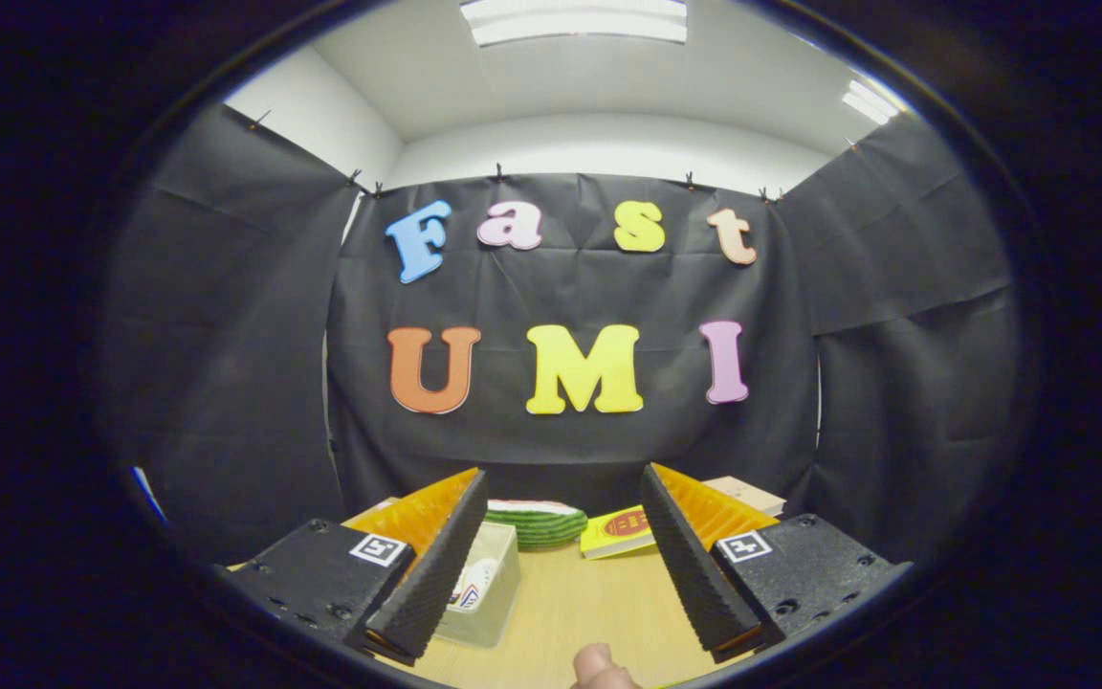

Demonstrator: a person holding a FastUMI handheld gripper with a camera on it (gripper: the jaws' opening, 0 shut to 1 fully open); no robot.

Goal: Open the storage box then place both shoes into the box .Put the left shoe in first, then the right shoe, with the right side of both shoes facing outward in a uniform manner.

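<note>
- Sitting on the pale wooden counter (570,603), the translucent, frosted plastic storage box (486,595) is the landmark; it stands low beside the claw's left finger, which hides part of it.
- Through the box's cloudy wall a white item with red and blue marks (471,586) shows inside; it may be a shoe, but I cannot tell for sure, nor which shoe or which way it faces.
- Whether the box's lid is on or off I cannot make out, since the finger covers its near side.
- The claw (561,565) is spread wide, its two fingers well apart with bare counter between them, and it has hold of nothing.
- As a judgement, the scene fits two stages: a box with something already stowed and more to come, or a box being approached with the claw free. The pictures do not settle which.
- Any next move would call for turning the claw down toward the box, since it now points over the box at the booth wall.
- Beyond the box, toward the wall, lies a green striped, flattish thing with a white top (537,522), perhaps a shoe sole seen edge-on; too small to tell.
- Right of that lies a flat yellow packet with a red oval mark (616,533), and farther right a thin tan board or book (747,495).
- Near of the box, at the counter's close edge, a fingertip (599,667) of the person shows.
</note>
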